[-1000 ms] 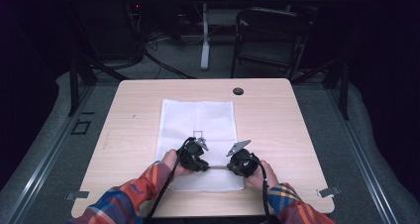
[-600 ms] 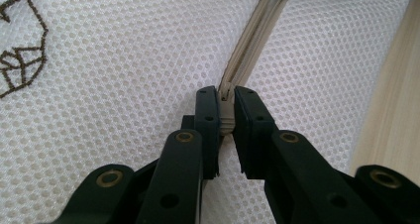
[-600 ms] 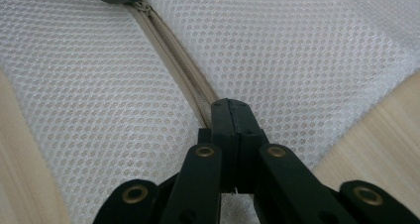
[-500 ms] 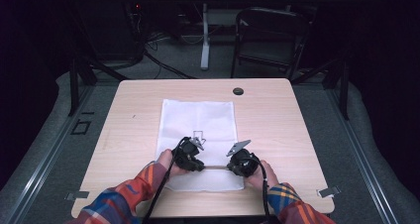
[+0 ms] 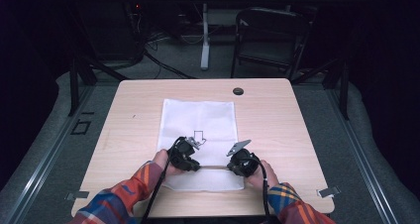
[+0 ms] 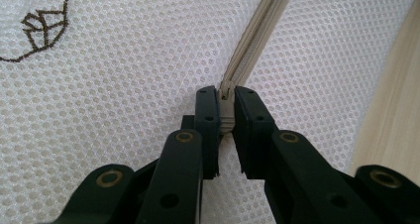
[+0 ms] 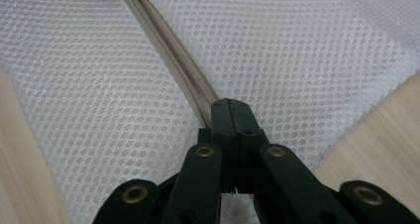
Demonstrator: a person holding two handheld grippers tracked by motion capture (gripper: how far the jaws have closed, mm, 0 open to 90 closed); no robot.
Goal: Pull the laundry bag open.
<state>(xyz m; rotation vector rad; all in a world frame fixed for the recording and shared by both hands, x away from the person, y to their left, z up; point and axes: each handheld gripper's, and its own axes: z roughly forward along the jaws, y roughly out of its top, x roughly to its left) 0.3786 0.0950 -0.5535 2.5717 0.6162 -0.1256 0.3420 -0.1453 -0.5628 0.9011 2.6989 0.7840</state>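
A white mesh bag lies flat on the wooden table, with a beige zipper running across it near the front edge. My left gripper is at the zipper's left part. In the left gripper view it is shut on the beige zipper slider, and the zipper runs away from the jaws. My right gripper faces it from the right. In the right gripper view its jaws are pressed together on the end of the zipper.
A dark outline mark is printed on the bag, seen also as a brown stitched figure. A small black round cap sits at the table's far edge. A dark chair and cables stand beyond the table.
My left gripper has shifted slightly to the left along the zipper, away from the right gripper. The right gripper has stayed where it was.
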